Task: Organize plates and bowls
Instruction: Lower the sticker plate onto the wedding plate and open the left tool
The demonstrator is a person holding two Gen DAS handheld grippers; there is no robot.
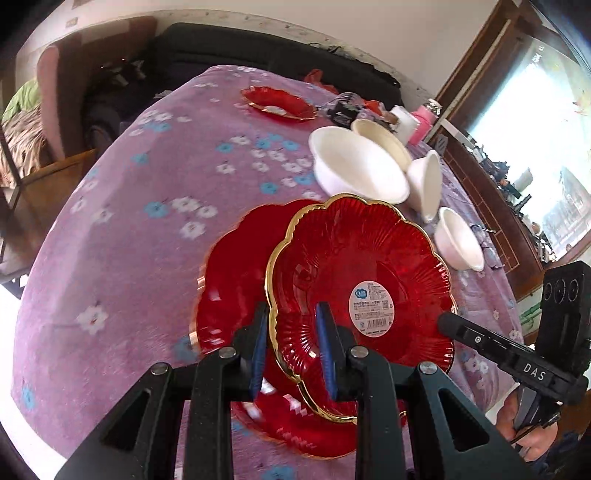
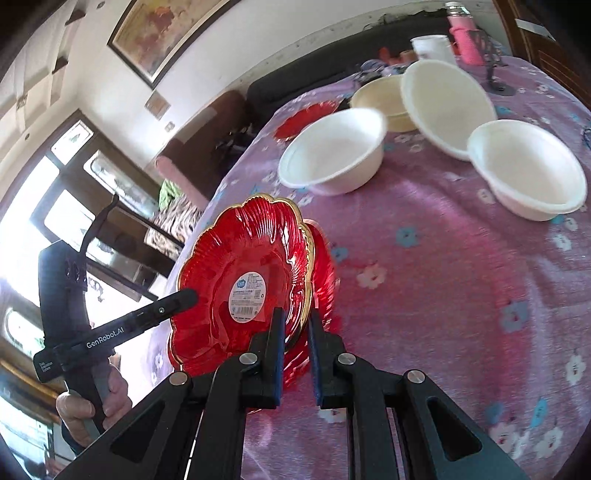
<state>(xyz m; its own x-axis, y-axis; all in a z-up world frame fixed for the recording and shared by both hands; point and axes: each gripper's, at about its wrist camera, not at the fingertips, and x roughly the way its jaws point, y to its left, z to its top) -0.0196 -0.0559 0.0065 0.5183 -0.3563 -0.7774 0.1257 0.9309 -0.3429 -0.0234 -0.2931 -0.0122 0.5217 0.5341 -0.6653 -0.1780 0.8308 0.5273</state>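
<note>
A red glass plate (image 1: 351,251) (image 2: 229,251) with a gold scalloped rim and a round sticker hangs tilted over the table, held from two sides. My left gripper (image 1: 291,314) is shut on its near rim. My right gripper (image 2: 295,317) is shut on the opposite rim. Each shows in the other's view: right gripper (image 1: 448,323), left gripper (image 2: 186,297). A second red plate (image 1: 229,288) (image 2: 325,266) lies flat just beneath. A third red plate (image 1: 279,103) (image 2: 306,118) sits at the far side. Several white bowls (image 1: 358,166) (image 2: 332,151) and a cream bowl (image 1: 380,140) (image 2: 384,103) stand beyond.
A purple flowered cloth (image 1: 129,240) (image 2: 443,295) covers the round table. A pink bottle (image 1: 424,122) (image 2: 463,33), a white cup (image 1: 404,122) (image 2: 432,48) and small clutter stand at the far edge. A dark sofa and a chair lie behind the table.
</note>
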